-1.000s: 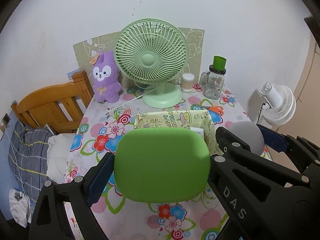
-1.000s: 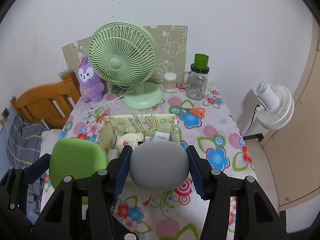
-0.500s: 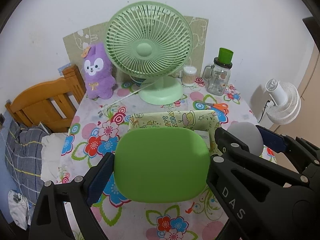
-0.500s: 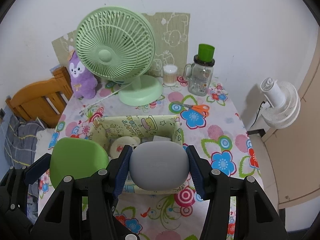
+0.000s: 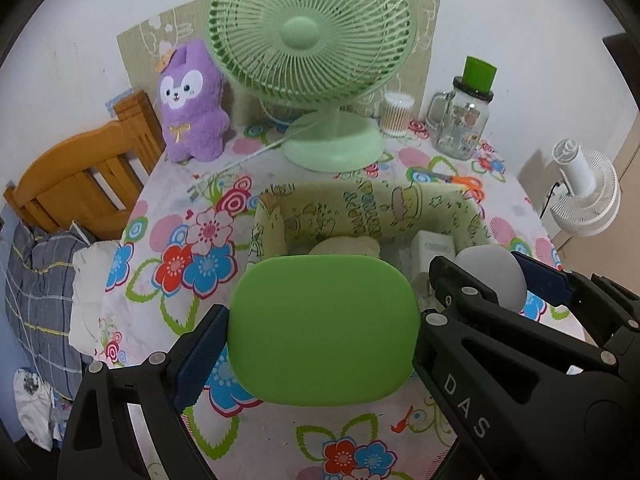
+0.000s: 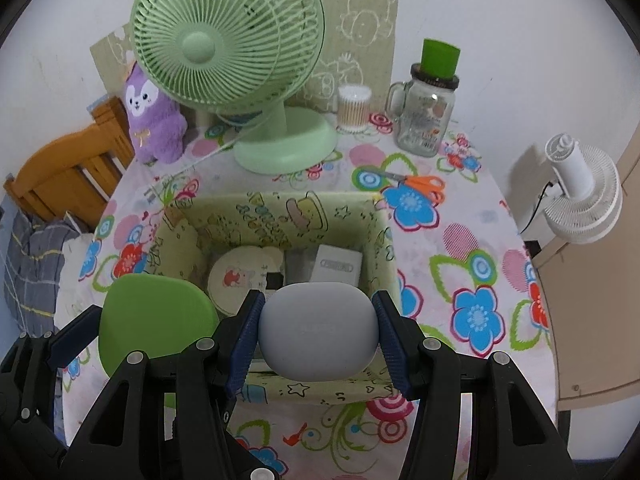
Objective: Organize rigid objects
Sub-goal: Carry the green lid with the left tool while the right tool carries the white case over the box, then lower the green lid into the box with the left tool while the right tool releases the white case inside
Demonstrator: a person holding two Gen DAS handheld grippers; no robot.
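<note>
Left gripper (image 5: 320,330) at lower centre, jaws clamped on green case (image 5: 322,330). Right gripper (image 6: 318,336) at lower centre, jaws clamped on grey case (image 6: 318,330), above near edge of basket (image 6: 376,248) at frame centre on worktop (image 6: 460,248). Beyond: scissors (image 6: 416,182), fan (image 6: 228,32), jar (image 6: 426,120) in upper half.

Your way into the open-topped, cartoon-printed fabric basket (image 6: 276,216) is clear from above. Inside, a round cream tin (image 6: 240,276) and white rectangular box (image 6: 338,266) fill its floor; behind stands the mint-green plastic desk fan (image 6: 240,64).
</note>
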